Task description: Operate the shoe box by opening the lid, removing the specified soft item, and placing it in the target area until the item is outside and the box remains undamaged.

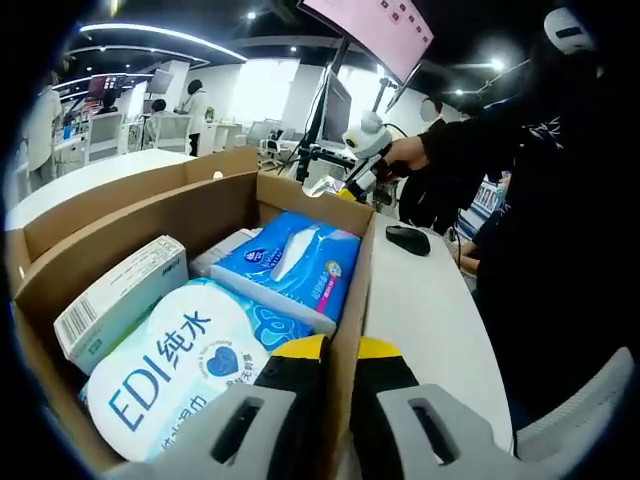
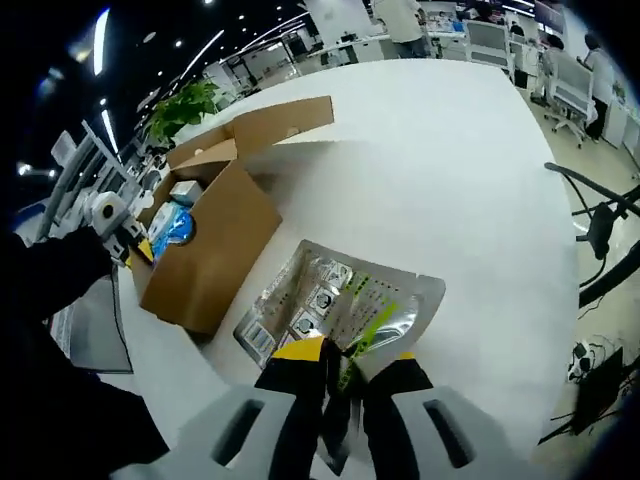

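An open brown cardboard box [image 1: 120, 240] holds a blue tissue pack [image 1: 290, 262], a white-and-blue wipes pack marked EDI [image 1: 175, 365] and a white carton with a barcode [image 1: 115, 300]. My left gripper [image 1: 343, 352] is shut on the box's near side wall, which runs up between its yellow-tipped jaws. In the right gripper view, my right gripper [image 2: 345, 358] is shut on a silvery foil pouch [image 2: 340, 295] with a green label, held over the white table [image 2: 450, 160] to the right of the box [image 2: 205, 245]. The left gripper [image 2: 118, 228] shows at the box's far edge.
The box's flap [image 2: 280, 125] lies open on the table. A black mouse [image 1: 408, 238] sits on a desk beside the box, with a monitor [image 1: 335, 105] behind it. A potted plant [image 2: 185, 105] stands past the table, and a chair base [image 2: 600, 225] is on the floor.
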A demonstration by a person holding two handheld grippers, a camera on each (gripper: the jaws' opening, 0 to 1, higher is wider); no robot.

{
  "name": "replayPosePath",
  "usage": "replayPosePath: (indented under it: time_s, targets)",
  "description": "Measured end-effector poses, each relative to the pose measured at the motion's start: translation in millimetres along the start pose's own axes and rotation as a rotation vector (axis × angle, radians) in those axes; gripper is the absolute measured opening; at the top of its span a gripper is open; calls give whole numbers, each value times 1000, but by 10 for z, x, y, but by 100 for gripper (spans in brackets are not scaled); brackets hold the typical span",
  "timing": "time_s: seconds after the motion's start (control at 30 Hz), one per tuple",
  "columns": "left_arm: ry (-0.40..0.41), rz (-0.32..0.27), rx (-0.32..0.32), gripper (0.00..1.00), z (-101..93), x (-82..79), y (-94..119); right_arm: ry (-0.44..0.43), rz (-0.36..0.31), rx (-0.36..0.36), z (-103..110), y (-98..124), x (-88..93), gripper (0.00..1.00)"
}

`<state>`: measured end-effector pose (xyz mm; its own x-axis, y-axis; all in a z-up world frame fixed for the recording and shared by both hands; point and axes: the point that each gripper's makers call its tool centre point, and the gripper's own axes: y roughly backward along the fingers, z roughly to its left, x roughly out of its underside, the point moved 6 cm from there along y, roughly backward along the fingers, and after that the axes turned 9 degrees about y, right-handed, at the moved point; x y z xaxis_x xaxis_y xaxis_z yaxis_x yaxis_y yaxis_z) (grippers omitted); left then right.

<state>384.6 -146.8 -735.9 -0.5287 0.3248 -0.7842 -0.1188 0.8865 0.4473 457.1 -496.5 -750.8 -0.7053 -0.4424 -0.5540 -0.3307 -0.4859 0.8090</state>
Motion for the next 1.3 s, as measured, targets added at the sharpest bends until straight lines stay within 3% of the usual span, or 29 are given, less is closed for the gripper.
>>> replayPosePath:
  time_s: [0.13,0.23,0.33,0.57,0.9,1.03,1.13,1.23,1.3]
  targets:
    - [0,-1,1,6,-3,2,2,93,11,67,-85,25,-6,20]
    - [1,-4,3,6,0,3,3,96,25,80,-104,34,8,22]
    - [3,-5,4,6,3,4,3,135,57,148,-174,77,41,27]
    - [2,-6,5,6,1,2,3,160,29,211,-234,172,-9,36]
    - [-3,-10,6,6,-12,8,7,240,3,201,158,85,-74,45]
    - [-6,-12,7,6,-17,9,12,214,29,170,325,-8,-43,46]
    - [-6,-12,7,6,-23,8,13,229,58,189,343,-55,-30,51]
    - [-9,-13,7,6,-28,6,14,210,45,200,359,-111,-44,63]
    - [-11,-13,8,6,-30,6,14,203,62,208,362,-130,-27,63]
